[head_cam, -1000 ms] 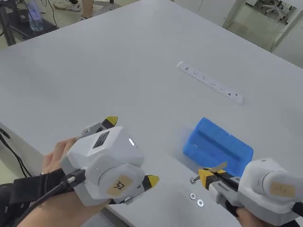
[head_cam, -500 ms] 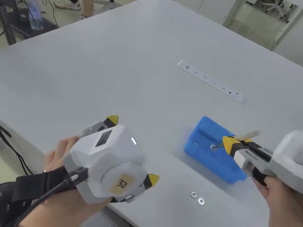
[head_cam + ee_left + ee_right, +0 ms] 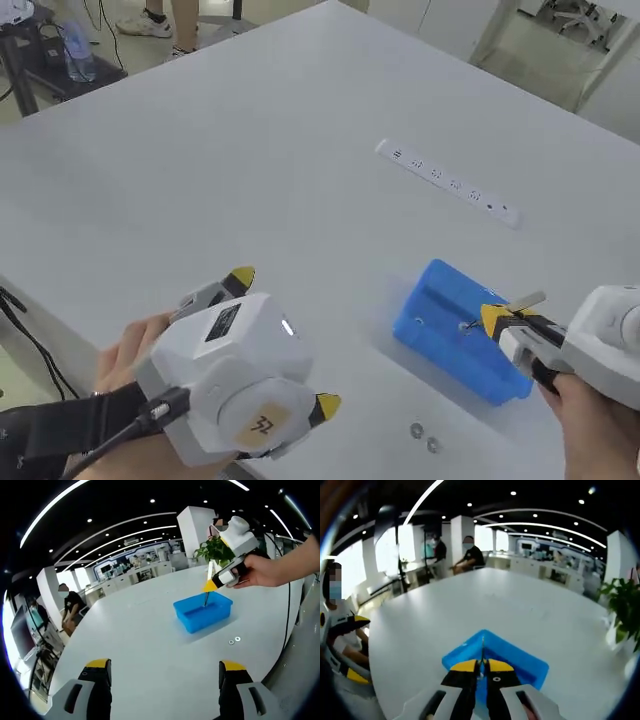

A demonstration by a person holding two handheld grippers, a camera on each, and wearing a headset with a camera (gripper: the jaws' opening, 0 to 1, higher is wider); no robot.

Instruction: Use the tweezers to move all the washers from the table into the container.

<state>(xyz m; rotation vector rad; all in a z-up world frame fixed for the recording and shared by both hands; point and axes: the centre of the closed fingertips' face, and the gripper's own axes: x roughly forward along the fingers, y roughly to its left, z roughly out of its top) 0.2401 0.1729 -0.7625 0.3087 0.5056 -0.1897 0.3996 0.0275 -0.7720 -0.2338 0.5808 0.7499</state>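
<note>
- One broad pale grey table point(image 3: 250, 160) spreads across nearly the whole head view, from upper left down to lower right.
- One white handheld left gripper point(image 3: 285, 341) with yellow-tipped jaws sits at the lower left of the head view. Its jaws stand wide apart with nothing between them, over bare tabletop.
- One white handheld right gripper point(image 3: 497, 320) comes in from the right edge of the head view. Its yellow-tipped jaws are pinched almost together, clamping the tweezers, and it hangs over the container.
- One blue rectangular plastic container point(image 3: 440, 345) rests on the table, lower right of centre in the head view. In the left gripper view it lies right of centre, beyond the spread jaws.
- One long white power strip point(image 3: 448, 183) lies flat in the upper right of the head view, well apart from the container.
- One pair of thin metal tweezers point(image 3: 482, 650) juts from the right gripper's jaws, its tips pointing into the container's hollow. Whether the tips carry a washer is too small to tell.
- Two small silver ring washers point(image 3: 416, 431) lie side by side on the table at the bottom of the head view, near the container's closest wall but apart from it.
</note>
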